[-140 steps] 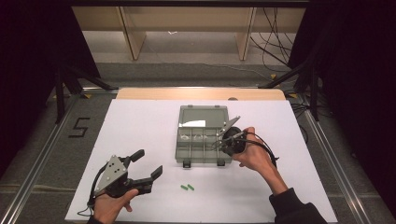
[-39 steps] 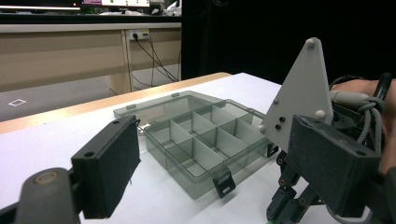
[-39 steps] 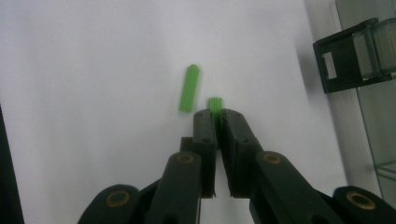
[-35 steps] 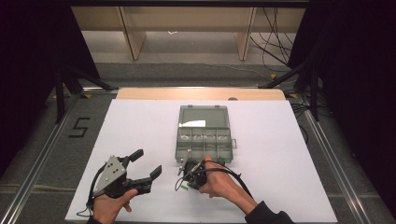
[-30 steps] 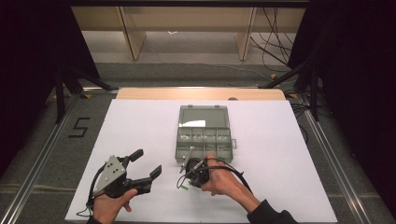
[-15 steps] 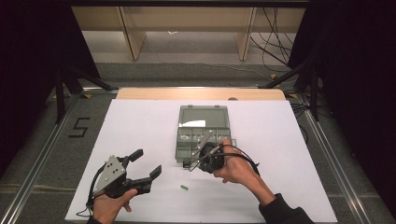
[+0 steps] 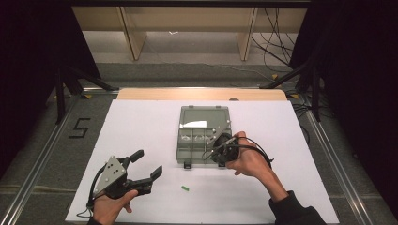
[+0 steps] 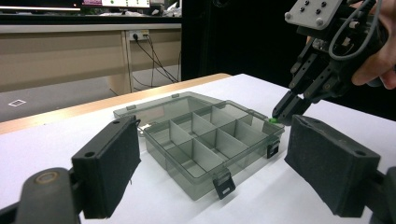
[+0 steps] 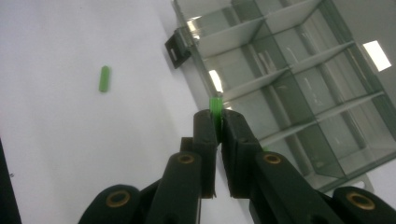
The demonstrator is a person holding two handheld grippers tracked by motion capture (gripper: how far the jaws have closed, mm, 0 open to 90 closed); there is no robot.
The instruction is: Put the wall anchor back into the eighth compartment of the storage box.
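Note:
A clear grey compartment box lies open on the white table, lid folded back. My right gripper hovers at the box's front right corner, shut on a small green peg that sticks out past its tips over the near rim. The left gripper view shows that peg right at the box edge. A second green peg lies on the table in front of the box, seen too in the right gripper view. My left gripper rests at the front left, jaws wide open and empty.
The white table top ends at a wooden strip along the far side. Metal rails run down both sides. Beyond the table stand a wooden bench and loose cables on the floor.
My right gripper closed on one of the two green pegs in front of the box and carried it up and right to the box's front corner. The left gripper stayed still.

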